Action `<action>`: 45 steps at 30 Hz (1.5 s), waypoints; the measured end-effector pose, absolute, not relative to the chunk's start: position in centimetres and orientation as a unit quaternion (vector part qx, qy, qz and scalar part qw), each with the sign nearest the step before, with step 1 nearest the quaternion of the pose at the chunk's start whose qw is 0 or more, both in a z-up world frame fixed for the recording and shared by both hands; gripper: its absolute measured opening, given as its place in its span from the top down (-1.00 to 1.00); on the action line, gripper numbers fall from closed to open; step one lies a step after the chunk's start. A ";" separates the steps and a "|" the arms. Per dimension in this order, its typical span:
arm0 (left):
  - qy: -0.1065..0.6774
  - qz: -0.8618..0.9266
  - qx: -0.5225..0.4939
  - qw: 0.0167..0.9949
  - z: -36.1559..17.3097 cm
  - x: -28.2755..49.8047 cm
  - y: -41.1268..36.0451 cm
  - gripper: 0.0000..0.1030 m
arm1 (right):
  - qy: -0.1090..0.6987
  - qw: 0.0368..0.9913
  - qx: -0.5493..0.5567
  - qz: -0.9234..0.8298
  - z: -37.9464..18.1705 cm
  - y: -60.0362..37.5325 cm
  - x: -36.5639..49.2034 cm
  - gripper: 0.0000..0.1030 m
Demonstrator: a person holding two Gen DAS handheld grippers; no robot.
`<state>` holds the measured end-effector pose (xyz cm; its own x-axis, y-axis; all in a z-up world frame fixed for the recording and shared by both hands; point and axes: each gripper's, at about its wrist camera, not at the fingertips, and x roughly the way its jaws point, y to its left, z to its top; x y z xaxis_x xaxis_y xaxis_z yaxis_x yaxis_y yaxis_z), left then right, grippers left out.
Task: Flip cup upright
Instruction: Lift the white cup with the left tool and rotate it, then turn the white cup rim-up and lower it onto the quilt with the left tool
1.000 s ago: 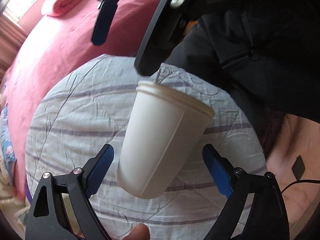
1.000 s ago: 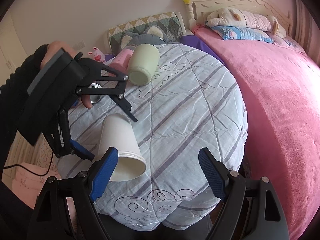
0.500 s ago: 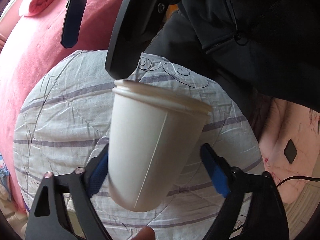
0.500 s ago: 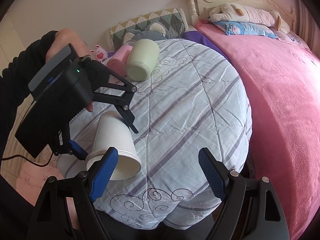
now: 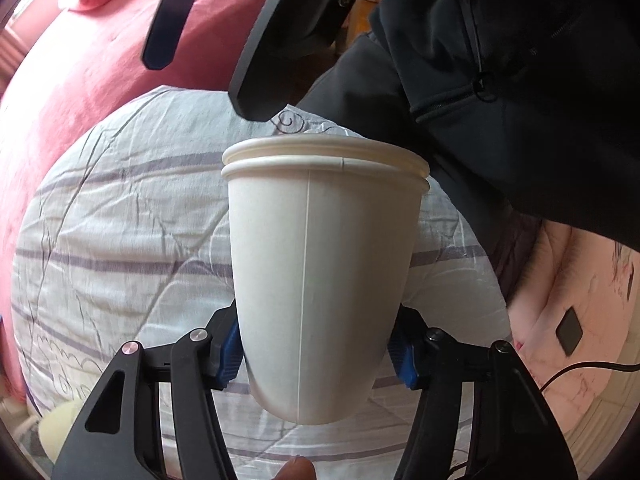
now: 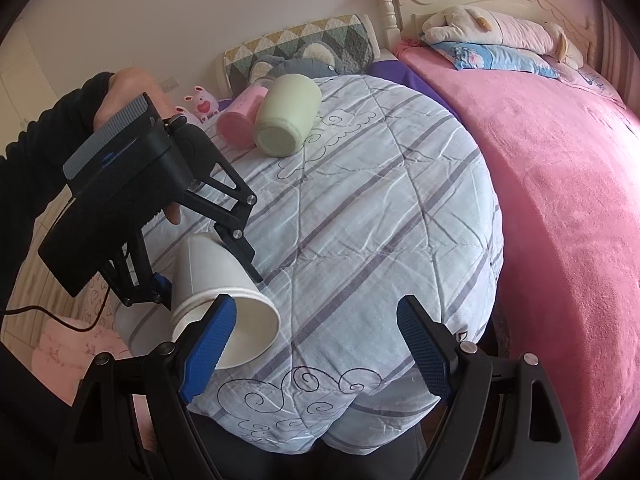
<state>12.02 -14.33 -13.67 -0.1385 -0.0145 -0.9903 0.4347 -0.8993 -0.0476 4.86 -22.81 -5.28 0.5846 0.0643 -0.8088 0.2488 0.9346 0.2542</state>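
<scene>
A white paper cup [image 5: 320,280] lies on its side on the striped quilt [image 5: 120,240], its open rim pointing away from my left gripper. My left gripper [image 5: 318,354] is shut on the cup's lower body, blue pads pressing both sides. In the right wrist view the cup [image 6: 216,280] shows at the lower left, its mouth facing this camera, with the left gripper [image 6: 204,276] clamped on it. My right gripper [image 6: 320,344] is open and empty, hovering over the quilt's near edge, its left finger just in front of the cup's rim.
A pale green cup [image 6: 288,126] and a pink cup [image 6: 240,120] lie on their sides at the quilt's far end. A pink blanket [image 6: 560,200] covers the bed to the right. Pillows and plush toys [image 6: 500,32] sit by the headboard.
My left gripper closed from wide open onto the white cup's body. The cup turned so its rim points straight away from the left camera. The right gripper stayed open.
</scene>
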 end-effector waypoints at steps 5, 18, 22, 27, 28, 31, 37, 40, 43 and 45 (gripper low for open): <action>0.178 -0.732 0.634 0.173 -13.6 12.4 -13.7 -0.17 | 0.453 0.873 0.173 -0.049 -5.2 -22.5 5.0 -0.62; 0.211 -0.719 0.614 0.249 -13.1 13.0 -11.1 -0.17 | 0.453 0.876 0.165 -0.032 -5.0 -21.5 5.3 -0.62; 0.227 -0.707 0.600 0.298 -12.9 13.5 -9.7 -0.17 | 0.453 0.877 0.160 -0.022 -5.0 -20.8 5.7 -0.62; 0.256 -0.681 0.553 0.406 -12.1 14.7 -7.9 -0.17 | 0.452 0.879 0.151 -0.011 -4.9 -20.1 6.5 -0.62; 0.261 -0.674 0.542 0.430 -11.9 14.9 -7.5 -0.17 | 0.452 0.879 0.150 -0.008 -4.8 -19.9 6.7 -0.62; 0.278 -0.644 0.505 0.503 -11.7 15.9 -6.2 -0.17 | 0.447 0.882 0.149 -0.003 -4.7 -19.5 7.1 -0.62; 0.296 -0.574 0.416 0.640 -10.7 16.6 -2.4 -0.17 | 0.441 0.886 0.145 0.008 -4.5 -18.3 8.6 -0.62; 0.306 -0.529 0.365 0.702 -9.9 16.4 -1.5 -0.17 | 0.438 0.888 0.142 0.015 -4.5 -17.6 9.2 -0.62; 0.325 -0.491 0.308 0.748 -10.1 16.3 -0.4 -0.17 | 0.433 0.890 0.140 0.022 -4.4 -17.2 9.7 -0.62; 0.334 -0.465 0.285 0.769 -10.6 15.9 0.1 -0.17 | 0.432 0.891 0.138 0.025 -4.4 -17.0 10.1 -0.62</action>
